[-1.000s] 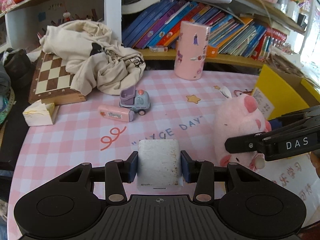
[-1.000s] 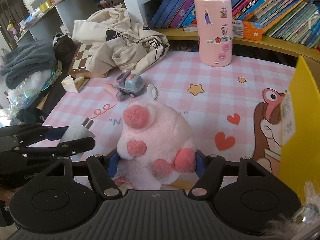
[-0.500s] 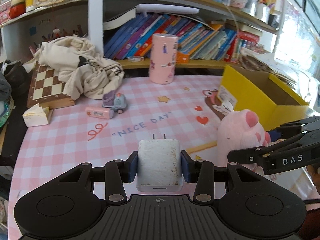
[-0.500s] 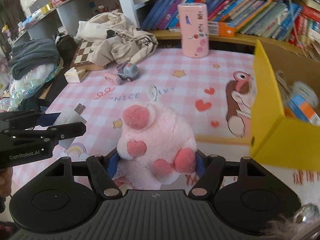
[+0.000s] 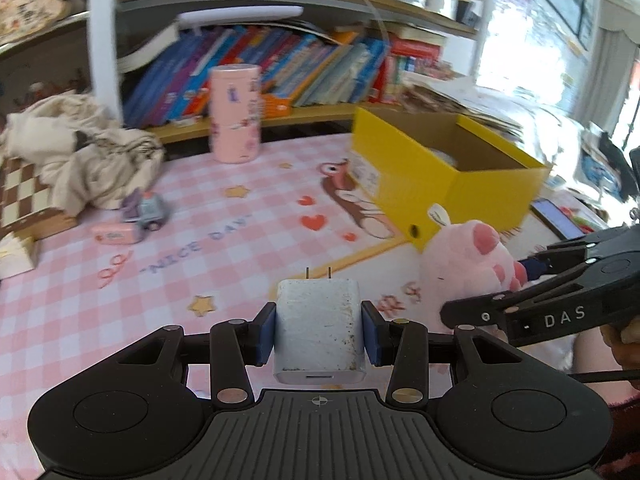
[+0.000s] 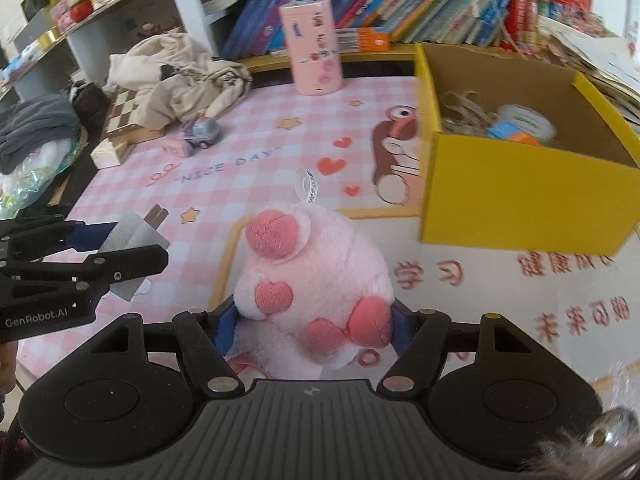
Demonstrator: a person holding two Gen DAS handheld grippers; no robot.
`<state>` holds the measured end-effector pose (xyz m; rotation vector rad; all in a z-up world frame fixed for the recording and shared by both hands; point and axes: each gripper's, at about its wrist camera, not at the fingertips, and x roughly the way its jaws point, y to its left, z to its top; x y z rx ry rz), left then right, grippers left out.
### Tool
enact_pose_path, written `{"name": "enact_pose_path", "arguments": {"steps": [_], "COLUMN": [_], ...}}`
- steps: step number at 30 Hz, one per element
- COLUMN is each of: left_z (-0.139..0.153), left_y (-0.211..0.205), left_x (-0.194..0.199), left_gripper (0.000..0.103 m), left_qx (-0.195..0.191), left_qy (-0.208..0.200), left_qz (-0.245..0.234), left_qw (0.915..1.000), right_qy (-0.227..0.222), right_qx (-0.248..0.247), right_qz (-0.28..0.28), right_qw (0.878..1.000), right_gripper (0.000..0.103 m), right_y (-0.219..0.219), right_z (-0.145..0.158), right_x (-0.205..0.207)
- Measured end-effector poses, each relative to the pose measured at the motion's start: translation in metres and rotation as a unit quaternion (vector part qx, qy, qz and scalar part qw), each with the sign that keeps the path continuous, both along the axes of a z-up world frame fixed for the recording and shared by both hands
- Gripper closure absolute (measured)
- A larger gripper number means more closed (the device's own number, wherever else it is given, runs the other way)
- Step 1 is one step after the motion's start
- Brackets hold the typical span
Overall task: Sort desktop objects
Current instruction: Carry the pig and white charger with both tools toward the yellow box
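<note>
Left gripper (image 5: pixel 319 330) clamped on the charger (image 5: pixel 319 326), blue pads on its two side faces, prongs pointing forward, USB end toward me. Right gripper (image 6: pixel 306 322) closed around the plush (image 6: pixel 308 280), squeezing its lower body; most of the toy bulges above the jaws. Both items are in the air over the mat (image 6: pixel 248 152), short of the yellow box (image 6: pixel 520 196).

Step in hand, as I read it: carry both to the box and drop them in. The box is open-topped and already has tape rolls and small stuff in it, at the mat's right end.

How I'd do it:
- Plush first. It's nearest the box, front-right of me. Clear the near wall before moving in; the plush hangs below the pads and could snag the rim and tip the cardboard.
- Release low inside, over the free corner, not on the contents.
- Keep the left gripper behind and to the left until the right is out. The two are close now, so crossing risks a knock.
- Charger: rigid and smooth, grip is square, so no regrip needed. Keep it level, prongs away from the wall, open just above the contents.

The toy car (image 5: pixel 148 210), pink case (image 5: pixel 114 235) and pink tin (image 5: pixel 235 114) sit on the mat, not sorted.
</note>
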<state>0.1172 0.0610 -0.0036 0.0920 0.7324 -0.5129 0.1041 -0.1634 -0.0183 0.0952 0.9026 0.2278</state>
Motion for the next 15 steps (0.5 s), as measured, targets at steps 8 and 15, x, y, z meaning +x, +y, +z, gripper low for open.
{"name": "enact_pose_path", "arguments": {"steps": [8, 15], "left_z": [0.0, 0.001], "left_y": [-0.032, -0.069], "left_x": [-0.003, -0.004], "left_gripper": [0.061, 0.061], "left_qx": [0.001, 0.004], "left_qy": [-0.003, 0.001], "left_qz": [-0.042, -0.077], "left_qw": [0.9991, 0.997], "right_qy": [0.001, 0.01], "right_qx": [-0.002, -0.001], "right_qz": [-0.035, -0.065], "right_qw": [0.999, 0.998], "right_gripper": [0.034, 0.034], "right_y": [-0.029, -0.063], "right_z": [0.001, -0.002], "right_x": [-0.018, -0.029]}}
